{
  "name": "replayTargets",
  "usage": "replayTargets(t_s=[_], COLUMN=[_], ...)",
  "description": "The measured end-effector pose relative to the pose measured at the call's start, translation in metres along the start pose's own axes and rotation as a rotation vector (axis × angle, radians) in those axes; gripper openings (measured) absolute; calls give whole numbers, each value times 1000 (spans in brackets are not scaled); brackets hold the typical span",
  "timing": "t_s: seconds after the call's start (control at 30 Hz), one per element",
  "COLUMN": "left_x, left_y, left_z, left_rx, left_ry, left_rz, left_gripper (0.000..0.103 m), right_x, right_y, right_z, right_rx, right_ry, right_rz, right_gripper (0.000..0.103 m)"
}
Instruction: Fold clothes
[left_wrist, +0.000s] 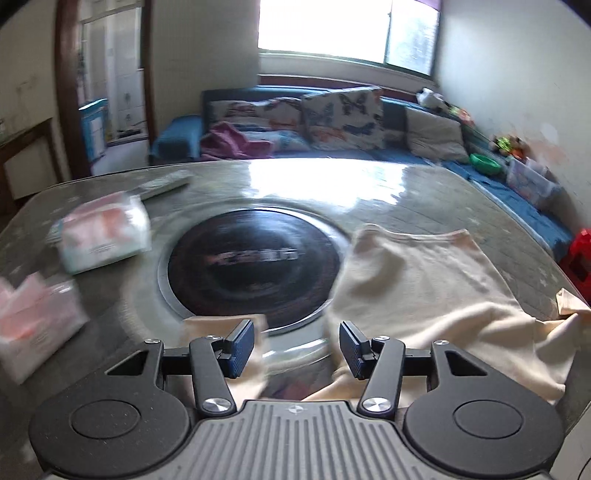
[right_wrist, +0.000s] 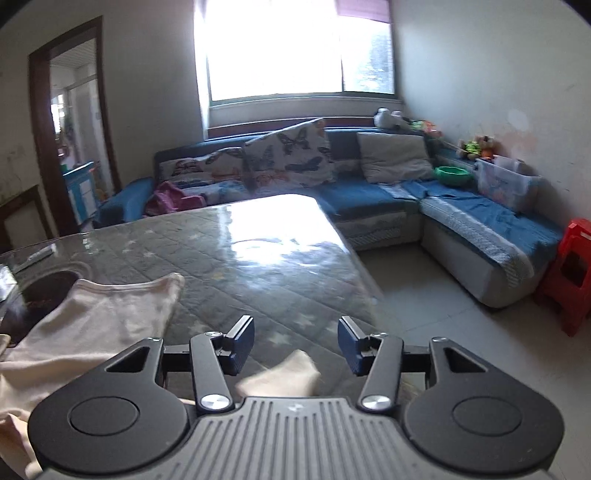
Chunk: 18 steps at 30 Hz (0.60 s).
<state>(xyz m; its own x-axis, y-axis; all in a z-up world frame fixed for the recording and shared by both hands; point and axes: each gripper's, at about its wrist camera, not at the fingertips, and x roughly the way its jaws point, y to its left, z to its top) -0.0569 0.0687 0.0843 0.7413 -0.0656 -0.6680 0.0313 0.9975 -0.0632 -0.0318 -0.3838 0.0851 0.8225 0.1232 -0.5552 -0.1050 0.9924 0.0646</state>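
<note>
My left gripper: spread wide, nothing pinched; it hangs over the near edge of the bench, a cream flap under its left finger and the main cloth under its right one.
My right gripper: spread too, holding nothing; a loose cream corner lies on the bench just below the gap.
Garment: a cream, plain-coloured piece spread on the near right part of the bench in my left view, rumpled near me, its far hem fairly straight; I cannot tell which kind of garment it is. One fold reaches left, touching the rim of the dark disc.
Bench: glossy top over a grey quilted cover with pale stars; window glare on the far half.
Open room: the far right half of the bench is bare in my right view, and bare pale floor lies beyond its right edge.
Dark disc: round, set in the middle of the bench with a metal ring; pale writing on it, too blurred to read.
Tissue packs: two soft pink-and-white packs near the left edge; print blurred.
Flat grey object: far left on the bench; blurred.
Red stool: on the floor, right, well apart from the bench.
Sofa: blue, along the far wall under the window, with butterfly cushions.
</note>
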Motion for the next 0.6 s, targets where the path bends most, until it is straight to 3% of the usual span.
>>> replayTargets(t_s=[0.37, 0.6], left_x=[112, 133], left_y=[-43, -39], left_z=[40, 40], left_rx=[109, 89], left_ry=[73, 96], left_rz=[-71, -103], left_gripper=[53, 46], right_x=[70, 92], right_y=[82, 107], right_z=[19, 21], right_rx=[-140, -202], right_ry=[75, 109], right_rz=[222, 280], right_gripper=[56, 56])
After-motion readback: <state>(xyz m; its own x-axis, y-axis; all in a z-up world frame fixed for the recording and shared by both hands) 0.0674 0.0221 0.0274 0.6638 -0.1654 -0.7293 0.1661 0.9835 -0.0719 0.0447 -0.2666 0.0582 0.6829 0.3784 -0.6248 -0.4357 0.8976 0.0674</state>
